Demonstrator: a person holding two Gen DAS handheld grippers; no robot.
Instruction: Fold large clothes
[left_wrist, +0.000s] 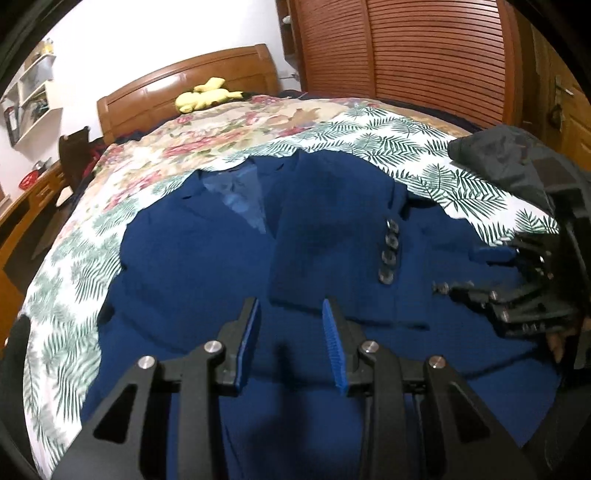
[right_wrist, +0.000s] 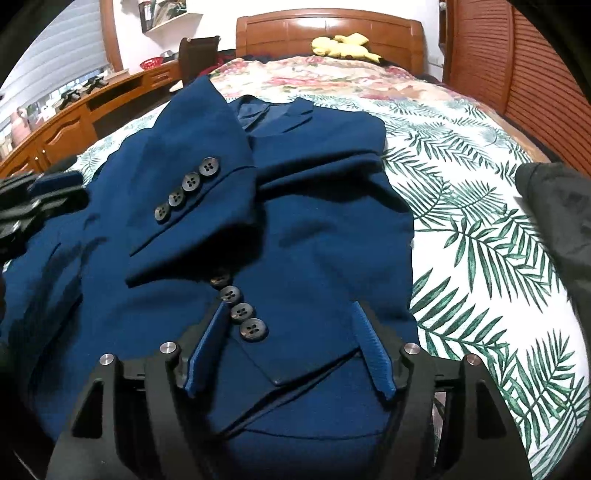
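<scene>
A navy blue suit jacket (left_wrist: 207, 258) lies flat on the bed, collar toward the headboard; it also shows in the right wrist view (right_wrist: 325, 206). Both sleeves are folded across its front, each cuff with a row of dark buttons (right_wrist: 188, 192). My left gripper (left_wrist: 291, 310) is open and empty, just above the jacket's lower part. My right gripper (right_wrist: 288, 310) is open and empty above the nearer sleeve cuff (right_wrist: 295, 354). The right gripper also shows at the right edge of the left wrist view (left_wrist: 476, 273).
The bed has a leaf-print sheet (right_wrist: 480, 236) and a floral quilt (left_wrist: 207, 136) near the wooden headboard (right_wrist: 328, 29). A yellow plush toy (right_wrist: 343, 46) lies by the headboard. A dark garment (right_wrist: 557, 206) lies at the right. A wooden desk (right_wrist: 74, 122) stands left, a louvred wardrobe (left_wrist: 424, 55) right.
</scene>
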